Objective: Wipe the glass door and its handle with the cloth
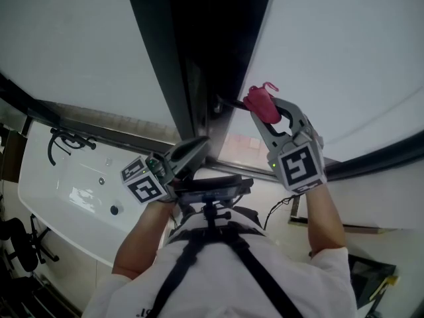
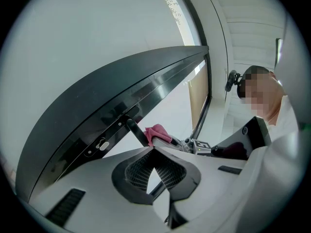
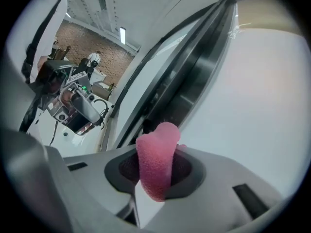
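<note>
A dark door frame (image 1: 192, 58) runs between frosted glass panels (image 1: 344, 52). Its black handle (image 1: 228, 103) sticks out toward the right. My right gripper (image 1: 263, 111) is shut on a pink cloth (image 1: 260, 103), and the cloth presses against the handle's end. In the right gripper view the cloth (image 3: 156, 161) stands up folded between the jaws of the right gripper (image 3: 158, 171), beside the frame (image 3: 194, 81). My left gripper (image 1: 197, 146) sits lower, by the frame, shut and empty. In the left gripper view the left gripper (image 2: 154, 151) points at the handle (image 2: 136, 131) and the cloth (image 2: 158, 131).
A white tub (image 1: 73, 197) with a black tap (image 1: 63, 141) lies at lower left. A chest rig (image 1: 212, 194) sits below the grippers. A lock plate (image 2: 101, 144) sits in the frame left of the handle. Dark gear lies on the floor at lower right (image 1: 371, 277).
</note>
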Demonstrator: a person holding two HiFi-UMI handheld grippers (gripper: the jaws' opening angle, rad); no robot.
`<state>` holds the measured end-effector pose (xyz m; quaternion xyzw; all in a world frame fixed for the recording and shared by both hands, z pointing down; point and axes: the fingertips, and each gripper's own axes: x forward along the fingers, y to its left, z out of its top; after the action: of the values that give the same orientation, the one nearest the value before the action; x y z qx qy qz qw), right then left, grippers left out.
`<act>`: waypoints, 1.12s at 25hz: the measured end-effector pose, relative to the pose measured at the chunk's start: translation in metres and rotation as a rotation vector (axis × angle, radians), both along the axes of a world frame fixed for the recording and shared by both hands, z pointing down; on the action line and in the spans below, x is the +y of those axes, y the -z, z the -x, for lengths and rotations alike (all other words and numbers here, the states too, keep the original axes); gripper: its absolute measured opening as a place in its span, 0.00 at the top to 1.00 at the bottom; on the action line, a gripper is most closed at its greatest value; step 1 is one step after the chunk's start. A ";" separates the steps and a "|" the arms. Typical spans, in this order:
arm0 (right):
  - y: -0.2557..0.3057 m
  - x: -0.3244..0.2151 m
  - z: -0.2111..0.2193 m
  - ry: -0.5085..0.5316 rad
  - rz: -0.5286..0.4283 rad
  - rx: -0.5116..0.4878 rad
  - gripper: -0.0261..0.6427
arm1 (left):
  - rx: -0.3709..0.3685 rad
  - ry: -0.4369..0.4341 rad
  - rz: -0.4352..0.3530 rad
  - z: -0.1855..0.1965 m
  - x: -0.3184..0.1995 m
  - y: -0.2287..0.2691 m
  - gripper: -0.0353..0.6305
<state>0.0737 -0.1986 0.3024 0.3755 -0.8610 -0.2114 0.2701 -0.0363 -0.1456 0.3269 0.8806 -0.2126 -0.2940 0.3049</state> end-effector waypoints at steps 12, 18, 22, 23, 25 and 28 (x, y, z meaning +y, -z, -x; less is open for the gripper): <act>-0.062 0.015 -0.074 -0.205 0.116 -0.046 0.82 | -0.012 -0.004 0.003 0.004 -0.005 0.002 0.96; -0.088 0.008 -0.016 -0.100 0.260 -0.281 0.82 | -0.013 0.019 0.010 0.006 -0.005 0.001 0.96; -0.092 -0.001 0.030 -0.006 0.318 -0.362 0.82 | -0.018 0.042 0.015 0.012 -0.002 -0.002 0.96; -0.090 -0.004 0.039 0.012 0.328 -0.378 0.82 | -0.018 0.049 0.017 0.013 0.000 -0.002 0.96; -0.086 -0.011 0.052 0.035 0.348 -0.420 0.82 | -0.018 0.064 0.022 0.016 0.003 -0.003 0.96; -0.082 -0.025 0.067 0.047 0.387 -0.505 0.82 | -0.016 0.085 0.032 0.022 0.004 -0.006 0.96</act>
<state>0.0063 -0.2239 0.3847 0.3375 -0.9336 0.0502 0.1094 -0.0585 -0.1415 0.3333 0.8681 -0.2570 -0.2961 0.3045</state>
